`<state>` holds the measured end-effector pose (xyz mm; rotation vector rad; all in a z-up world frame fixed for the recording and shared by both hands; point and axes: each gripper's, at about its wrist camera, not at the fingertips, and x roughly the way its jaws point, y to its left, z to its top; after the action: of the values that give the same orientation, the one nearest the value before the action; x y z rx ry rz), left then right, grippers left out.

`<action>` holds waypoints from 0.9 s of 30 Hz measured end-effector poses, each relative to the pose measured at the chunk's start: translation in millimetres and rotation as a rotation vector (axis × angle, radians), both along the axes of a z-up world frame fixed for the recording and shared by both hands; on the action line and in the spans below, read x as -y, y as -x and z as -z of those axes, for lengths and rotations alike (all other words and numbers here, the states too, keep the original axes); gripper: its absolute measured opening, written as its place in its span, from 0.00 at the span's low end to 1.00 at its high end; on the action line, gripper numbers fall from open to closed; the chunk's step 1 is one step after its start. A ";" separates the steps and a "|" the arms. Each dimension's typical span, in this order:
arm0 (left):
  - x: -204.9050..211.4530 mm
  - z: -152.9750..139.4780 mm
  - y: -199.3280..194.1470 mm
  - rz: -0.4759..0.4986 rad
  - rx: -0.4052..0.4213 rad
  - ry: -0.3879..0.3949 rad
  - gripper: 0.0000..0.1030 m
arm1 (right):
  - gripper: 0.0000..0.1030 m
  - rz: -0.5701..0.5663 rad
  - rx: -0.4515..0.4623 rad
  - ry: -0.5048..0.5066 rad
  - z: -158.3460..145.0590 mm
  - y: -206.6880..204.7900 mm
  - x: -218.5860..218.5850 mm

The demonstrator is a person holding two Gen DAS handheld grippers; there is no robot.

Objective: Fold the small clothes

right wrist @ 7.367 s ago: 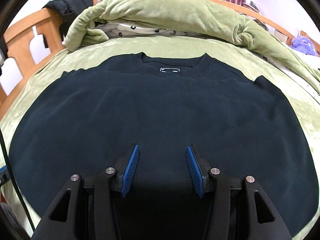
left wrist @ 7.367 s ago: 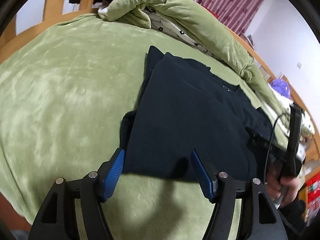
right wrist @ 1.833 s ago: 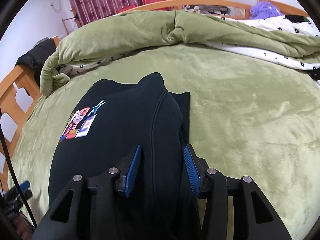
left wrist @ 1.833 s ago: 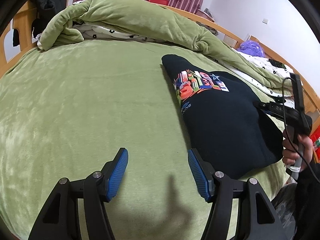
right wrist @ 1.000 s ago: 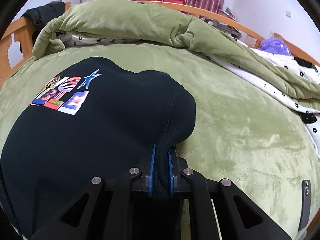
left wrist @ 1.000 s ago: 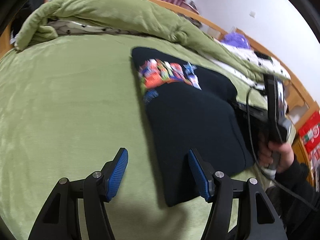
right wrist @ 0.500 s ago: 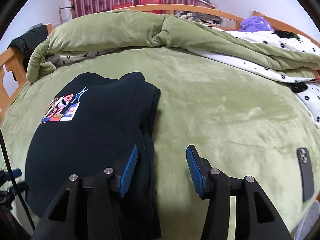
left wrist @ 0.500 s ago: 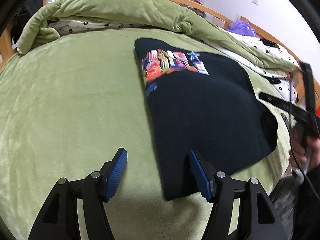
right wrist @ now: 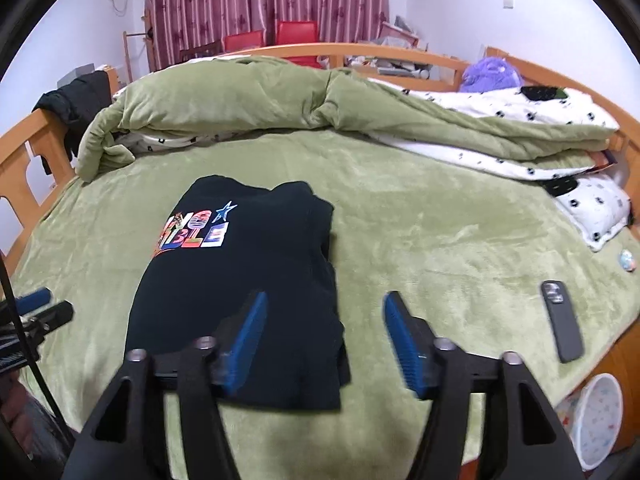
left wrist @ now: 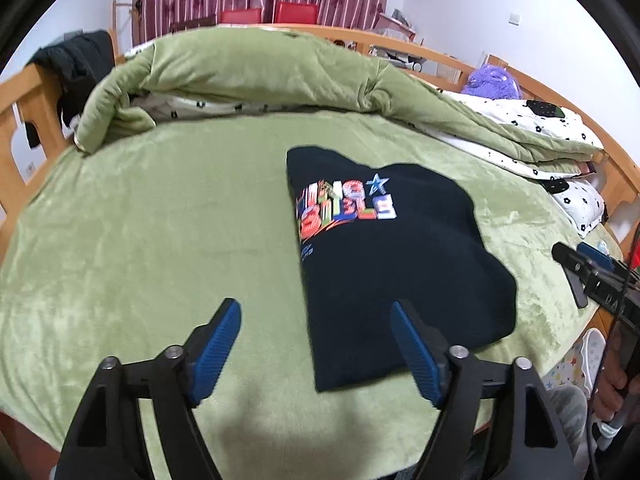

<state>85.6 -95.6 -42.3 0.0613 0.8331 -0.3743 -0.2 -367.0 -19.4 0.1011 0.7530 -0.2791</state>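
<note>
Two handheld grippers hover over a green-blanketed bed (left wrist: 140,220) where a dark sweatshirt (left wrist: 392,264) lies folded into a compact bundle, its colourful lettered print (left wrist: 344,208) and blue star facing up. From the left wrist camera, the left gripper (left wrist: 316,340) hangs above the near edge of the bed, its blue-padded jaws spread wide after having just opened further, with nothing between them; the sweatshirt's near left corner lies below and beyond the right-hand pad, apart from it. From the right wrist camera, the right gripper (right wrist: 324,336) also stands with jaws wide apart, having just opened, and holds nothing; the garment's right side, with its uneven stacked layers, lies on the bed below the left-hand pad, and bare blanket shows under the gap. Each camera catches the other gripper at the frame's edge, and the left view shows the person's hand (left wrist: 612,380) gripping the right tool's handle.

A rumpled green duvet (right wrist: 248,108) with a white, black-dotted lining is heaped along the far side of the bed, against the wooden bed frame (right wrist: 24,160). A dark phone (right wrist: 562,328) lies on the blanket near the bed's right edge, well apart from the sweatshirt. A purple plush toy (right wrist: 490,74) sits at the far right, a black jacket (right wrist: 76,100) hangs over the bed frame at left, and striped maroon curtains (right wrist: 264,0) cover the back wall.
</note>
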 end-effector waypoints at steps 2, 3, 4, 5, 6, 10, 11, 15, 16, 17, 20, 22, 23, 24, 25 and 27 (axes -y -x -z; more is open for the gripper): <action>-1.3 -13.5 10.0 -0.006 0.027 -0.004 0.78 | 0.76 0.013 0.010 0.035 -8.8 11.4 -6.6; -1.7 -18.8 13.2 -0.008 0.036 -0.005 0.78 | 0.77 0.013 0.012 0.045 -12.5 16.5 -9.9; -2.2 -22.4 16.4 -0.008 0.041 -0.006 0.79 | 0.78 0.013 0.012 0.047 -14.8 20.3 -11.4; -2.7 -27.4 20.8 -0.008 0.044 -0.008 0.79 | 0.78 0.009 0.017 0.044 -18.5 25.6 -13.6; -3.2 -31.2 24.8 -0.008 0.048 -0.008 0.79 | 0.79 0.005 0.021 0.039 -21.5 30.7 -15.1; -3.9 -42.0 38.2 -0.010 0.062 -0.017 0.79 | 0.84 0.020 0.027 0.072 -35.0 48.5 -24.4; -4.7 -45.4 42.6 -0.011 0.071 -0.021 0.79 | 0.85 0.022 0.032 0.080 -38.9 53.0 -27.0; -6.7 -54.9 57.1 -0.011 0.092 -0.016 0.79 | 0.87 0.006 0.048 0.064 -48.2 67.7 -31.7; -7.6 -57.1 60.4 -0.009 0.095 -0.016 0.79 | 0.88 0.005 0.052 0.064 -50.3 71.7 -33.6; -8.2 -59.0 63.6 -0.008 0.099 -0.014 0.79 | 0.88 0.007 0.056 0.068 -52.0 75.4 -35.1; -9.3 -62.7 71.8 -0.003 0.112 -0.018 0.79 | 0.89 0.013 0.062 0.073 -56.3 83.8 -38.2; -10.0 -64.3 76.5 -0.002 0.115 -0.017 0.79 | 0.89 0.013 0.065 0.071 -59.3 89.8 -40.0; -10.6 -65.1 78.7 -0.003 0.116 -0.015 0.79 | 0.89 0.011 0.068 0.070 -59.9 91.6 -40.7; -11.6 -65.9 80.7 -0.004 0.117 -0.014 0.79 | 0.89 0.010 0.073 0.070 -61.0 93.6 -41.7; -12.0 -66.2 82.1 -0.004 0.118 -0.015 0.79 | 0.89 0.012 0.076 0.070 -62.0 96.0 -42.7; -12.9 -66.7 85.0 -0.004 0.122 -0.016 0.79 | 0.89 0.013 0.078 0.068 -62.9 98.9 -43.2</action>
<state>0.6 -82.8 24.4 0.0968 0.7161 -0.3564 -99.1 -323.8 43.5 0.0524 0.6654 -0.3117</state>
